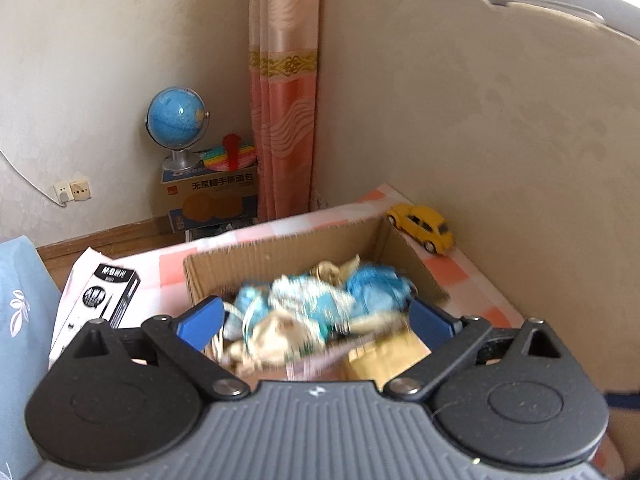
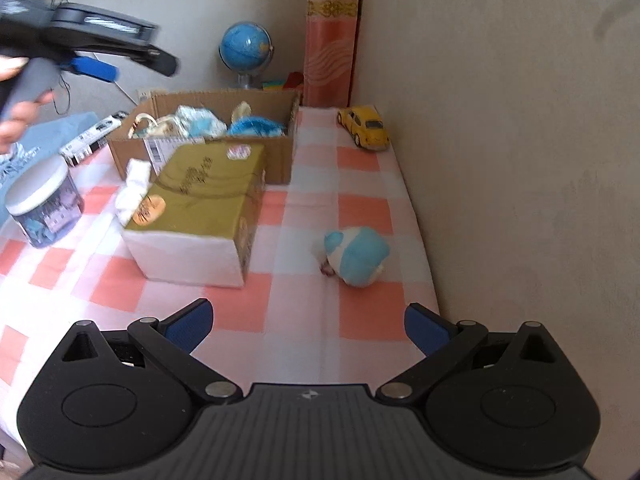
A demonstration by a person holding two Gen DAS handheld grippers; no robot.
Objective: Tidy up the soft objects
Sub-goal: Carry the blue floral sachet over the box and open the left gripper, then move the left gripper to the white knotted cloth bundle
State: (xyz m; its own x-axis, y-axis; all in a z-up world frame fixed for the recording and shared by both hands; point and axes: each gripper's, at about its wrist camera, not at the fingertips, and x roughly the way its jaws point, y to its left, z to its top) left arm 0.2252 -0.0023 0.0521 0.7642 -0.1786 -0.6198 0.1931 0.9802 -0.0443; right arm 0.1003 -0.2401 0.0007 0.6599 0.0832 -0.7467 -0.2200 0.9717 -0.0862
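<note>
An open cardboard box (image 1: 280,248) on the pink-checked cloth holds a blurred heap of blue and cream soft toys (image 1: 304,300). My left gripper (image 1: 312,312) hovers over that heap, its jaws wide apart and nothing pressed between the blue pads. The right wrist view shows the same box (image 2: 280,152) and toys (image 2: 200,124) farther off, with the left gripper's blue pad (image 2: 96,68) high above them. One blue and white soft toy (image 2: 354,256) lies alone on the cloth near the wall. My right gripper (image 2: 308,320) stands open just short of it, empty.
A gold carton (image 2: 204,196) stands in front of the cardboard box, white cloth (image 2: 136,188) at its left. A lidded jar (image 2: 42,204) and a black-and-white packet (image 1: 112,292) sit to the left. A yellow toy car (image 2: 366,126) rests by the wall. A globe (image 1: 176,120) stands beyond the table.
</note>
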